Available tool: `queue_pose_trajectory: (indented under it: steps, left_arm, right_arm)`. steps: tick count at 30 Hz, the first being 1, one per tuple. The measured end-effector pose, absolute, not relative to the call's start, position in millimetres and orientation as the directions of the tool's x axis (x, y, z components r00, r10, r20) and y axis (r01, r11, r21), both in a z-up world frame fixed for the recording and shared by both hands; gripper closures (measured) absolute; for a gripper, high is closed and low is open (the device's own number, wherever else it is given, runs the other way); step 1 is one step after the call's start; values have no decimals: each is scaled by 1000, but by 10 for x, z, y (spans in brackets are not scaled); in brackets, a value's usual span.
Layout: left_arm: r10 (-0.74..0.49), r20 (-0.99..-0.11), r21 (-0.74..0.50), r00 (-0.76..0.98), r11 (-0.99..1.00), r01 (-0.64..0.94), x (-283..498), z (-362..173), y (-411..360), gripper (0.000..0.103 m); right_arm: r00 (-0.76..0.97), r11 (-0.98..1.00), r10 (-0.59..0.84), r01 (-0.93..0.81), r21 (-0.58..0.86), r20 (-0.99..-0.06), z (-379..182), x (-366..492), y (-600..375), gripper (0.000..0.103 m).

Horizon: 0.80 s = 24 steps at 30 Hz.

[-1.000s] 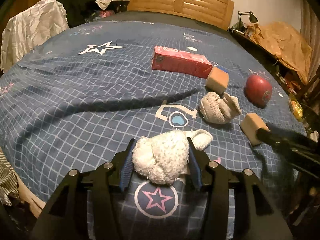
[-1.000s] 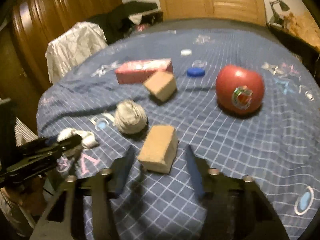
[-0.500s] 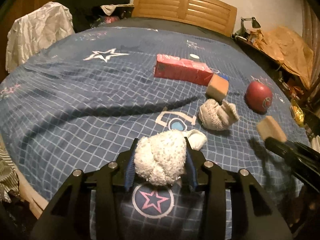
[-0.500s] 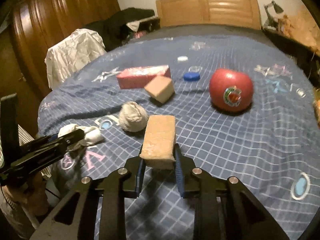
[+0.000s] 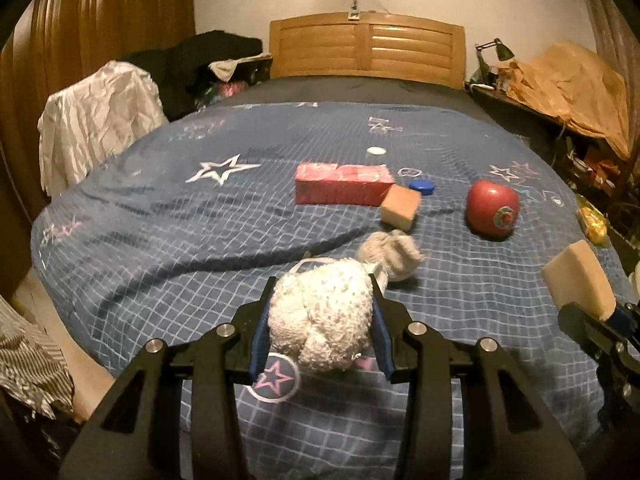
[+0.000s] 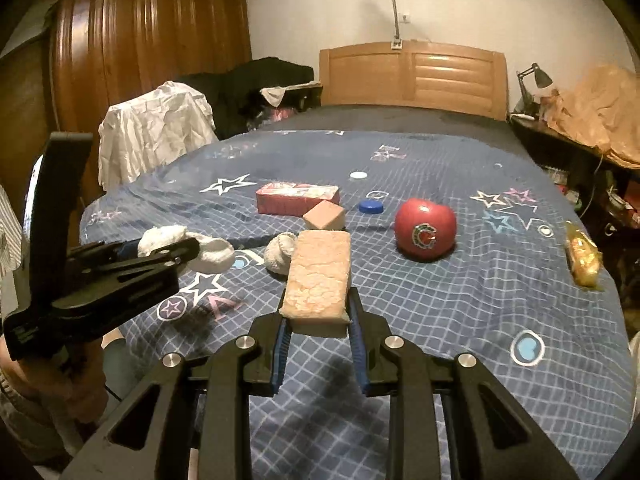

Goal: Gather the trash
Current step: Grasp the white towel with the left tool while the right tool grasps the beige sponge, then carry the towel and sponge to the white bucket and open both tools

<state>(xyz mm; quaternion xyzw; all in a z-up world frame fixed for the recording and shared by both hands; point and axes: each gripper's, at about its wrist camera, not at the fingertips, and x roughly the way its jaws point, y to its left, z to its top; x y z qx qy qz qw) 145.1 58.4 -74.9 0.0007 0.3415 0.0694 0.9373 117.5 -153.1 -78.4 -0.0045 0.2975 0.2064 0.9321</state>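
Tan sponge block (image 6: 320, 276), long axis running straight out along the fingers toward the headboard, clamped at its near end by the right tool (image 6: 318, 342) and held clear above the bed (image 6: 480, 300); white balled sock (image 5: 322, 320), rounded with no clear axis, pinched between the pads of the left tool (image 5: 320, 326), its loose tail trailing forward. Lying on the star-patterned bedspread beyond: a grey sock ball (image 5: 390, 254), a second sponge cube (image 5: 400, 206) touching a red carton (image 5: 342, 184) laid crosswise, a blue bottle cap (image 5: 422, 186), a white cap (image 5: 376, 151) and a red apple (image 5: 492, 208). No container shows in either view.
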Motion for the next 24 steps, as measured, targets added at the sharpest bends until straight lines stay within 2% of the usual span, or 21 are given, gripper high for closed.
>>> queue_pose_trajectory:
  steps: [7, 14, 19, 24]
  left_arm:
    - [70, -565, 83, 822, 996, -28, 1463, -401, 47, 63]
    - [-61, -508, 84, 859, 989, 120, 1555, -95, -741, 63]
    - [-179, -494, 89, 851, 963, 254, 1643, 24, -1433, 63]
    - [-309, -490, 84, 815, 914, 397, 1734, 111, -2160, 63]
  right_arm:
    - [826, 955, 294, -277, 108, -480, -459, 962, -2089, 75]
    - [907, 992, 112, -81, 95, -406, -73, 746, -3049, 75]
    - [921, 995, -15, 53, 89, -390, 96, 558, -3745, 75]
    - [900, 978, -140, 191, 83, -412, 151, 372, -4490, 75]
